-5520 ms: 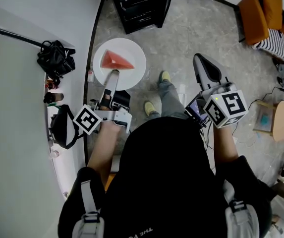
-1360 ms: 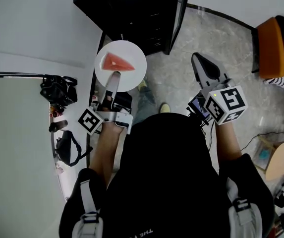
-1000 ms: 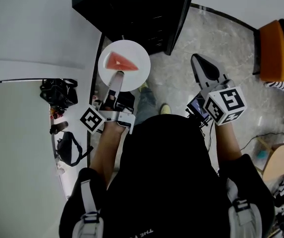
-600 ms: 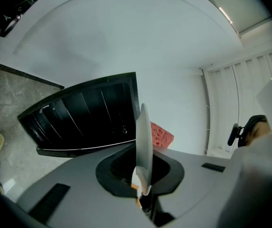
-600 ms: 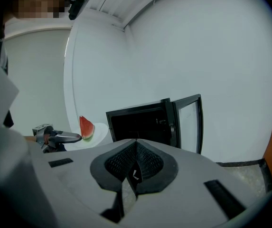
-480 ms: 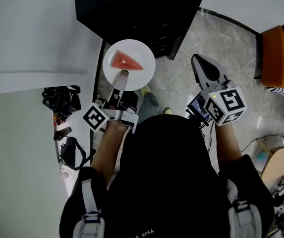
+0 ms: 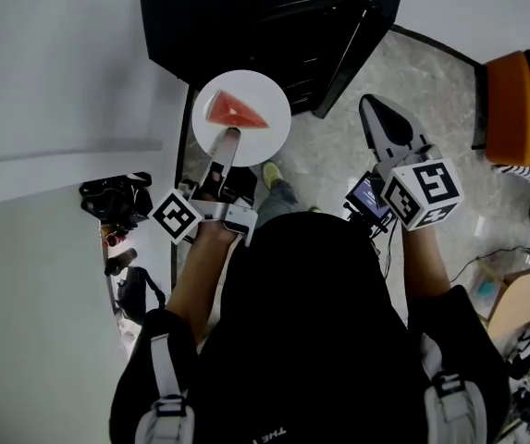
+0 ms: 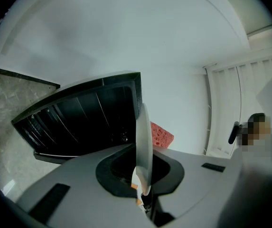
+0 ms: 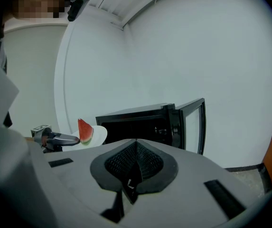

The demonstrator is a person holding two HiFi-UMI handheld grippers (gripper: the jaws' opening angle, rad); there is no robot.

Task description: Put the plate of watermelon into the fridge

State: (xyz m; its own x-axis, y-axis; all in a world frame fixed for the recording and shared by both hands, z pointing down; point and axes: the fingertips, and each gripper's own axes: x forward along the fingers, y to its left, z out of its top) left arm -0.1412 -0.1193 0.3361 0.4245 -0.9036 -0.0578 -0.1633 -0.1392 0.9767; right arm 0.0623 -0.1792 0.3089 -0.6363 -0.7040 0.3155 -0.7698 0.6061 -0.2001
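Plate, white and round, is up in the air just in front of the open fridge, not inside it. One watermelon slice sits on it, a red wedge roughly mid-plate, with bare white around it. In the right gripper view the plate looks about level, off to the left of the fridge opening, with the slice standing rind-down.

Left gripper carries it: jaws clamped on the near rim, nothing else supporting the plate. The left gripper view shows the plate edge-on, running straight out from between the pads, and the gripper is pinched tight on it. The slice pokes out on one side, and the dark fridge cavity lies behind.

Right gripper is out to the right of the plate, well apart from it. Its jaws are pressed together with nothing between them, which its own view confirms. It is aimed at the fridge front.

The fridge is a black box against the white wall. Its door is swung open to the right, and the glass panel shows in the right gripper view. The interior is too dark to read.

Around that is a grey stone-pattern floor, with one yellow-green shoe below the plate. A black bag is off to the left and an orange chair sits at the far right edge.
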